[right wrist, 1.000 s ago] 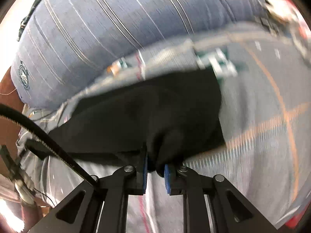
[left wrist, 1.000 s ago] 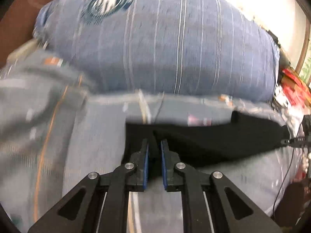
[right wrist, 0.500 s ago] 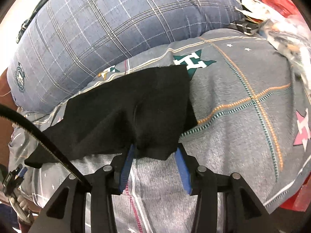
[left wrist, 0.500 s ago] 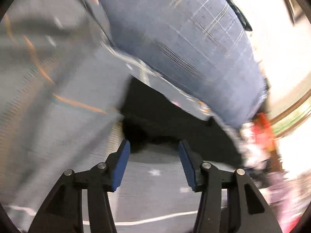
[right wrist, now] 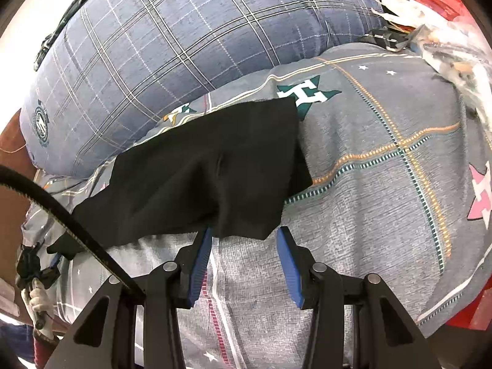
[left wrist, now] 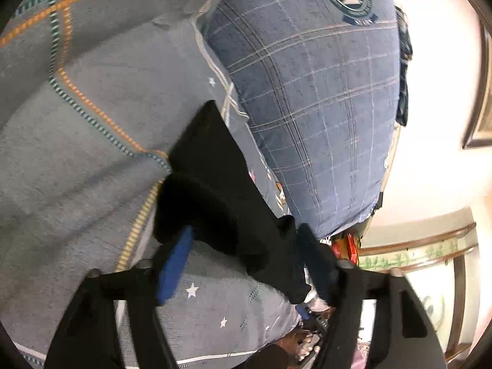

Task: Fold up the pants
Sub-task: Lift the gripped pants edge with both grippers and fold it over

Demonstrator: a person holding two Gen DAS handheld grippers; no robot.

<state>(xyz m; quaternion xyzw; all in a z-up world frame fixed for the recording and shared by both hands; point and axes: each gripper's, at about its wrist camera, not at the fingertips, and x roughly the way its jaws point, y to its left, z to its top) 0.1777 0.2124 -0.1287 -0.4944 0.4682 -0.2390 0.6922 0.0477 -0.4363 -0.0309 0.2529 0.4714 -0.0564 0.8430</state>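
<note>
A: Where are the black pants [right wrist: 200, 169] now?

B: They lie flat on the grey bedsheet [right wrist: 384, 203], just beside the big blue checked pillow [right wrist: 184, 40]. In the right wrist view they look folded over once, with one corner covering a green star print.

A: And the right gripper [right wrist: 244, 258]?

B: Its jaws stand half wide. The near edge of the pants is just in front of the blue pads [right wrist: 201, 261], and they do not press it.

A: The left gripper [left wrist: 246, 261]?

B: Its jaws are opening. A rolled edge of the pants [left wrist: 221, 190] lies between them, loose, not pinched.
</note>
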